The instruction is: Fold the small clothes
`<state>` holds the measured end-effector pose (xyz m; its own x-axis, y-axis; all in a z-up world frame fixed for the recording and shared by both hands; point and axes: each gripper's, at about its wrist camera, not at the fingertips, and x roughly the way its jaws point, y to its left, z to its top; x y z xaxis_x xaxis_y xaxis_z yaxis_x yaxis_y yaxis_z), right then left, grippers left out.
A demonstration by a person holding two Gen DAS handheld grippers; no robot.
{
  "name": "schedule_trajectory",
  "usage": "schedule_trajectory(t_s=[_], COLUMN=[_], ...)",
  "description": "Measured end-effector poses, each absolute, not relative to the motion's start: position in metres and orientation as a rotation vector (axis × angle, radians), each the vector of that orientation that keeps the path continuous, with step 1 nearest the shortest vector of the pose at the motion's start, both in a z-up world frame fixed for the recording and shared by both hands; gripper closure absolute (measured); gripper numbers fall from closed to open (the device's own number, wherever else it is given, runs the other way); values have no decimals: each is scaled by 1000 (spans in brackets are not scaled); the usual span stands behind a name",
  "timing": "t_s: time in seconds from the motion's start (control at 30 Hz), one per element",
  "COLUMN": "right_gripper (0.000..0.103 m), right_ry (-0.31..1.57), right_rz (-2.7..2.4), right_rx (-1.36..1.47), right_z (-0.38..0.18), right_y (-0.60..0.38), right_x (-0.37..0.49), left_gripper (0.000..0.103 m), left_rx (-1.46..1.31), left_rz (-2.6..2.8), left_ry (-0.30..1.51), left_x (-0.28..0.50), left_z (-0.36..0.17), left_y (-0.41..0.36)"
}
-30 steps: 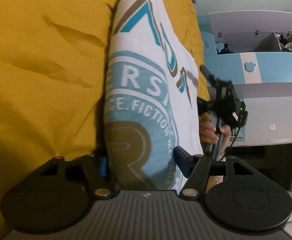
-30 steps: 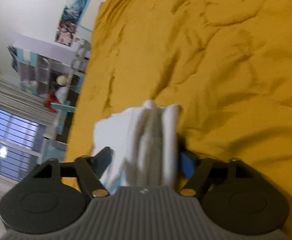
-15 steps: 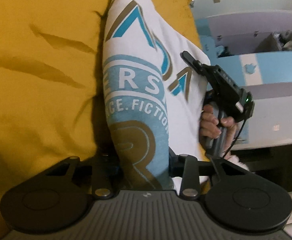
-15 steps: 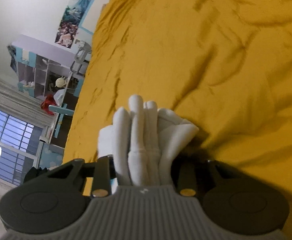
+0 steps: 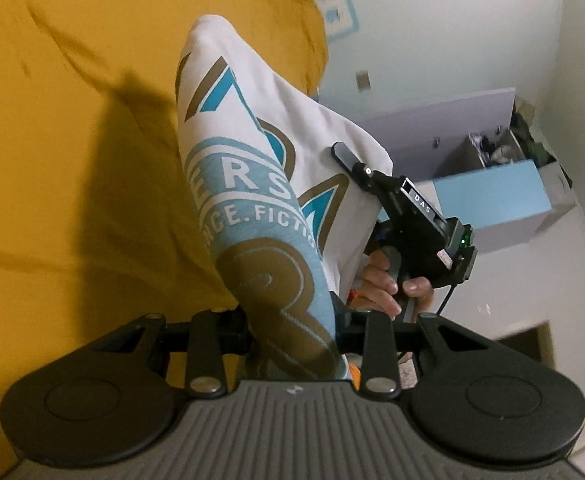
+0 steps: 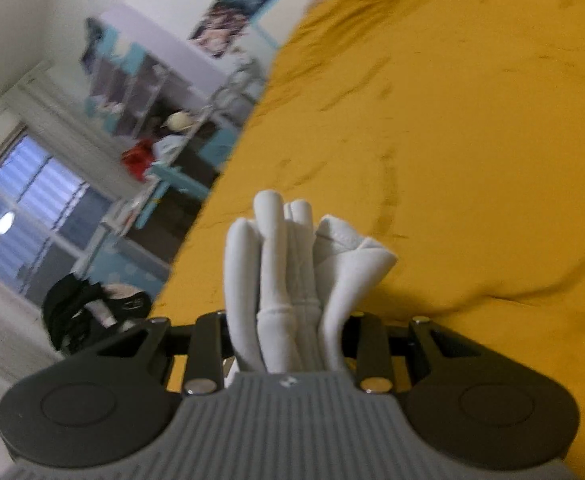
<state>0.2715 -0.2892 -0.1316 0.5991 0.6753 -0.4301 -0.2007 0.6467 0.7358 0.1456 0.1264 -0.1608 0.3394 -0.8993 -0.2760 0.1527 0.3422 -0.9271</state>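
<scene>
both grippers have closed on the white t-shirt (image 5: pixel 252 184) and lifted it off the yellow bed (image 5: pixel 72 140) since a second ago. left gripper (image 5: pixel 292 320) jaws closing, pinching the printed edge; right gripper (image 6: pixel 288 328) pinching a bunched white end, also seen gripping the far edge in the left view. shirt hangs in the air, stretched between the two, above the bed. looks like an early stage: picked up, no neat fold visible, laying flat and folding still left.

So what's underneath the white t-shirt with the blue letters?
The white t-shirt hangs lifted over the yellow blanket, casting a shadow there. The blanket directly behind the cloth is covered, so anything there is hidden.
</scene>
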Motion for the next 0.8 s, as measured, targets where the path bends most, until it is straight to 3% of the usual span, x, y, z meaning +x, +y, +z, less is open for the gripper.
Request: schedule_trajectory(t_s=[0.33, 0.63, 0.8], right_gripper=[77, 77, 76], right_ry=[816, 1004, 1068], right_rz=[726, 653, 575], right_rx=[704, 626, 672], right_z=[-142, -238, -289], right_y=[-102, -21, -23], right_x=[347, 407, 427], left_gripper=[65, 64, 64], left_rx=[-864, -893, -860], left_rz=[-597, -468, -450], left_ry=[851, 955, 970], left_x=[123, 136, 131], left_z=[-135, -225, -249], left_y=[249, 277, 276])
